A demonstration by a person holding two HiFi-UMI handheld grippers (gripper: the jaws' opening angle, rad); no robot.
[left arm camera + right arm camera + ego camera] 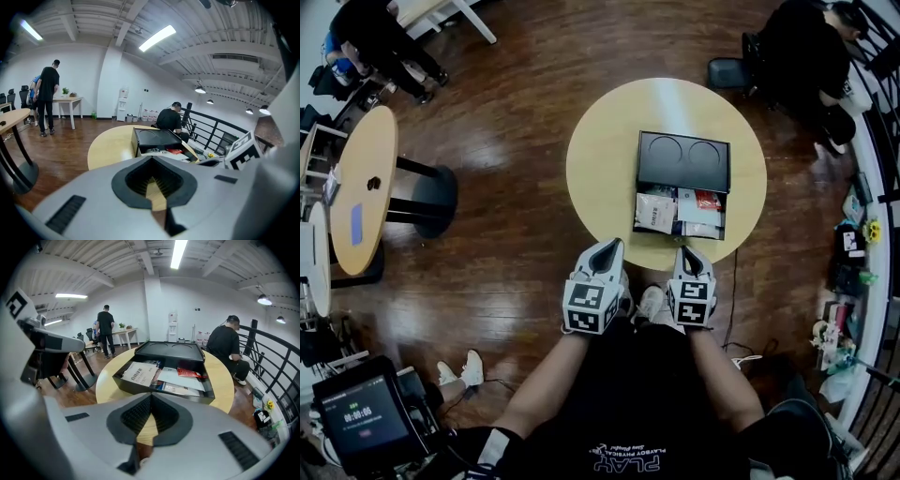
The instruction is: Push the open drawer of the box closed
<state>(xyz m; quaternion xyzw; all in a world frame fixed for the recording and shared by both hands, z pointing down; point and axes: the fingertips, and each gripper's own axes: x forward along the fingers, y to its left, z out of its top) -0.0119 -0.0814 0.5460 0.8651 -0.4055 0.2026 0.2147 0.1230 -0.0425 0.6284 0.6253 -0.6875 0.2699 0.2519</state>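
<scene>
A black box [683, 159] with two round recesses in its lid stands on a round yellow table [600, 169]. Its drawer [680, 214] is pulled out toward me and holds paper packets and a red pouch. Both grippers hover at the table's near edge, apart from the drawer. My left gripper [609, 247] is shut, short of the drawer's left corner. Just in front of the drawer's front wall, my right gripper [687, 251] is also shut. The left gripper view has its jaws [152, 159] together and the box [157, 137] ahead to the right. In the right gripper view, the open drawer [164, 376] lies straight ahead of the shut gripper [151, 397].
A second round table [366, 187] on a black pedestal stands to the left. One person [380, 37] stands at the far left, another [806, 56] sits beyond the table at the right. A black railing [872, 141] runs along the right. A timer screen [366, 417] sits at bottom left.
</scene>
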